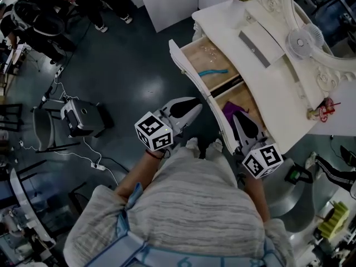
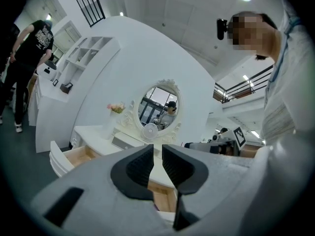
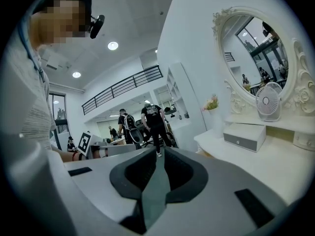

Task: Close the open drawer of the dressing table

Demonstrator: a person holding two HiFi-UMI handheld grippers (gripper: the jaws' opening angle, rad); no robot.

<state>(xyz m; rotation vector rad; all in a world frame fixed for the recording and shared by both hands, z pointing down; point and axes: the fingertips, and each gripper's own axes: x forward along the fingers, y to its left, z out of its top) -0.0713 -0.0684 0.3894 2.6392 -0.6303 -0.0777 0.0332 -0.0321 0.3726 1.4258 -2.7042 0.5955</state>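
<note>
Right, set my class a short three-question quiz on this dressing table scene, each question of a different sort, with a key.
1. True or false: the drawer of the dressing table is pushed fully shut.
2. Which of these stands on the table top? A. a small fan B. a kettle C. a laptop
3. Fill in: the item in the drawer's compartment nearer the person is ___ in colour.

Key: 1 false, the drawer stands wide open. 2 A. 3 purple.
</note>
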